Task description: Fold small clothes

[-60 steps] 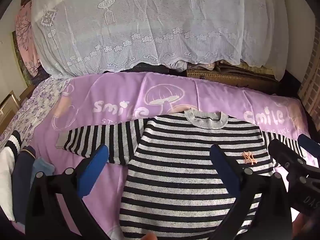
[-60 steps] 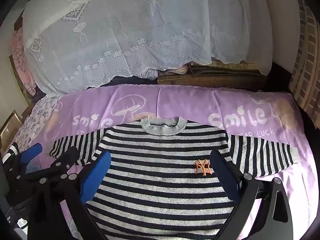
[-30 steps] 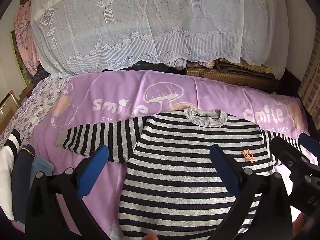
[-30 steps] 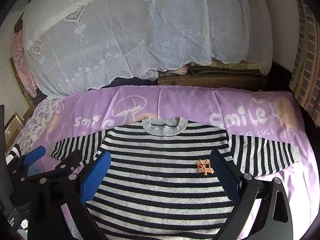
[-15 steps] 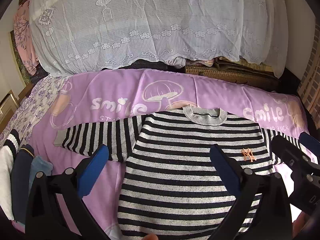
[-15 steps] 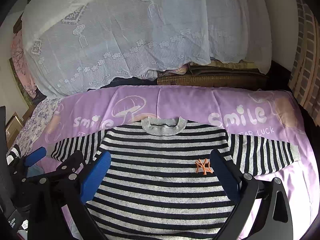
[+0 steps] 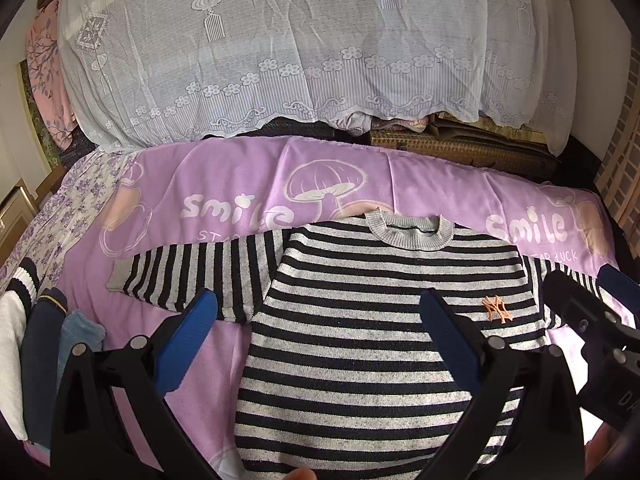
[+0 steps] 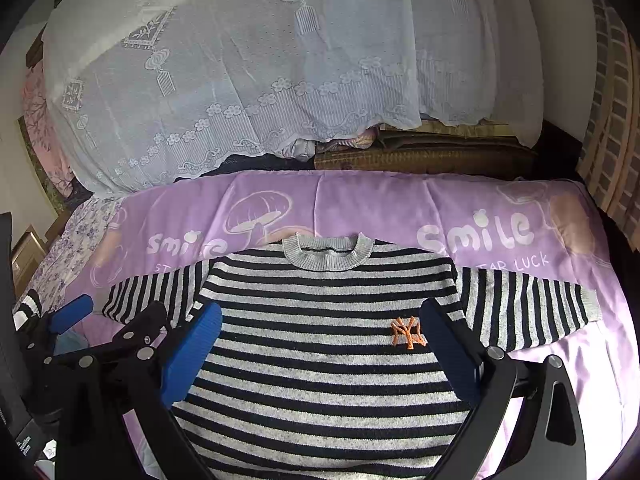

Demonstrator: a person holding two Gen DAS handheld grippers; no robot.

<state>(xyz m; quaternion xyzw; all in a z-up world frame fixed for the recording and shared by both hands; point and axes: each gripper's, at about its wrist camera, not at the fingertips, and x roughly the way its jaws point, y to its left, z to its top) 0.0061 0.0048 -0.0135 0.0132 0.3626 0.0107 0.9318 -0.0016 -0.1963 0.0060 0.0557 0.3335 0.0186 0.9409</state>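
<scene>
Folding should start from the left: the striped sweater (image 7: 372,344) lies flat, face up on the purple bedspread (image 7: 240,184), sleeves spread. Left tongs (image 7: 320,340) gape empty above its left sleeve (image 7: 192,272); right tongs (image 8: 320,344), likewise agape, hover over the chest. Pinch each cuff, fold inward squarely.

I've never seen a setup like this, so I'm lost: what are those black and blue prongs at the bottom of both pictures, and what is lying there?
No robot here: a person holds a two-finger gripper in each hand, each carrying a forward-looking fisheye camera. One picture looks from the left gripper, the other from the right gripper. Both are open and hold nothing. A striped sweater with an orange NY logo lies flat, sleeves spread, on a purple "smile" sheet. Other clothes lie at the left.
</scene>
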